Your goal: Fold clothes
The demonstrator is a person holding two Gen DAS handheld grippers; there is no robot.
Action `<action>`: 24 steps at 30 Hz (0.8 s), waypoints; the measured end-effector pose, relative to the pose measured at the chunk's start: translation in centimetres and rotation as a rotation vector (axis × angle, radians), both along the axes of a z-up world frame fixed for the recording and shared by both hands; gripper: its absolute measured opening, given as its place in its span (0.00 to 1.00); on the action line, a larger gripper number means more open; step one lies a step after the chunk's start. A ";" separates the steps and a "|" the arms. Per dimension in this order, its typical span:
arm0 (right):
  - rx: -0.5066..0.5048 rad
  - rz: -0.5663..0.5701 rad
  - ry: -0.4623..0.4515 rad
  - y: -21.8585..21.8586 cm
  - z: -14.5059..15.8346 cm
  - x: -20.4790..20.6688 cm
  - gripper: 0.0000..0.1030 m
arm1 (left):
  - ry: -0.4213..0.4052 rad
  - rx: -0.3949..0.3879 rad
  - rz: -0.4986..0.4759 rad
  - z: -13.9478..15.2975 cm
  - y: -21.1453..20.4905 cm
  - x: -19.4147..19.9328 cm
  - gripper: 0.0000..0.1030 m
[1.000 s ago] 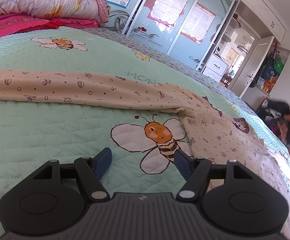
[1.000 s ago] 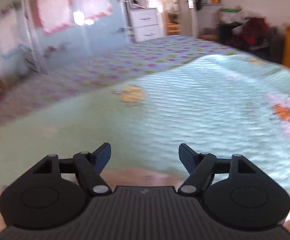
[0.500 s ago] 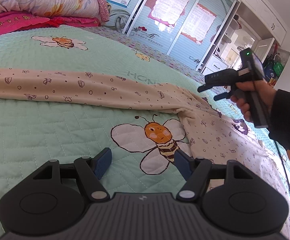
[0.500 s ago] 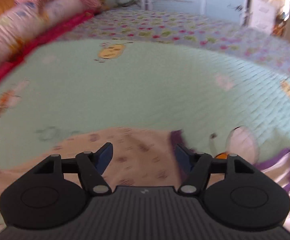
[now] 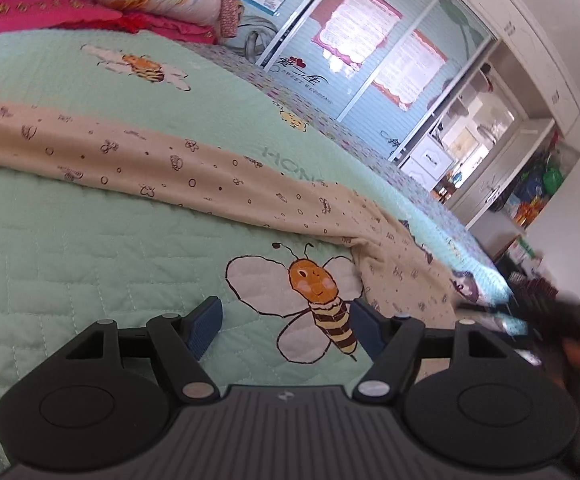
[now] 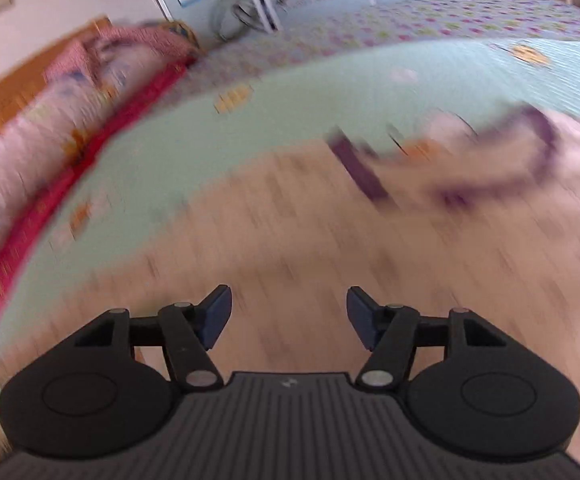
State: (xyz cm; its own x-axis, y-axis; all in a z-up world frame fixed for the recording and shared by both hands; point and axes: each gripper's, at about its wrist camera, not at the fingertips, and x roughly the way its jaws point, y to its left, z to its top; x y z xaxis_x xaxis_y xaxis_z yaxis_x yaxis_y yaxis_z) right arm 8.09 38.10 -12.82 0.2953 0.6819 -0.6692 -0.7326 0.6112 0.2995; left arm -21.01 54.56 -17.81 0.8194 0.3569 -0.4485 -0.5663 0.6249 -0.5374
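- Your beige printed garment [image 5: 225, 184] lies spread flat across the green bee quilt [image 5: 89, 280] on the bed, one sleeve stretched long.
- Left tongs [image 5: 283, 330] and right tongs [image 6: 287, 316]: both gaping wide, holding nothing.
- Fabric looks thin, soft, limp; pinch at the purple-trimmed neckline [image 6: 530, 152] or a sleeve edge.
- Readable: "HON…" on the quilt; "SWEET WEDDING" on the wardrobe door [image 5: 306, 80].

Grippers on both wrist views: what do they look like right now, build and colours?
Both match. The left gripper and right gripper each have black linkage arms with silver pivot pins, two round black side housings, a ribbed dark grey centre plate with a small logo, and ridged dark blue fingertips.
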 end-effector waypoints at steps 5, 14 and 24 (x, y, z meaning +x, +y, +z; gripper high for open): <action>-0.027 -0.023 -0.108 -7.9 0.3 -7.9 0.63 | -0.021 -0.029 -0.027 0.0 0.4 -0.5 0.72; -0.010 -0.318 0.172 -32.0 2.7 -8.7 0.66 | -0.007 -0.270 -0.250 3.2 -4.1 -6.0 0.72; 0.243 -0.491 0.493 -42.1 -3.5 -10.5 0.66 | 0.062 -0.621 -0.261 1.1 -8.2 -10.0 0.72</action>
State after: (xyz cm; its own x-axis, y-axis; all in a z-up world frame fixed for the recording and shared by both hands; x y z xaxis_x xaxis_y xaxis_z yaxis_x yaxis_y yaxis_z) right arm -2.41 -3.99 -16.32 0.3081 0.6945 -0.6501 -0.1372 0.7087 0.6921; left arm -31.02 46.33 -16.71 0.8099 -0.1882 -0.5555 -0.4801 0.3313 -0.8123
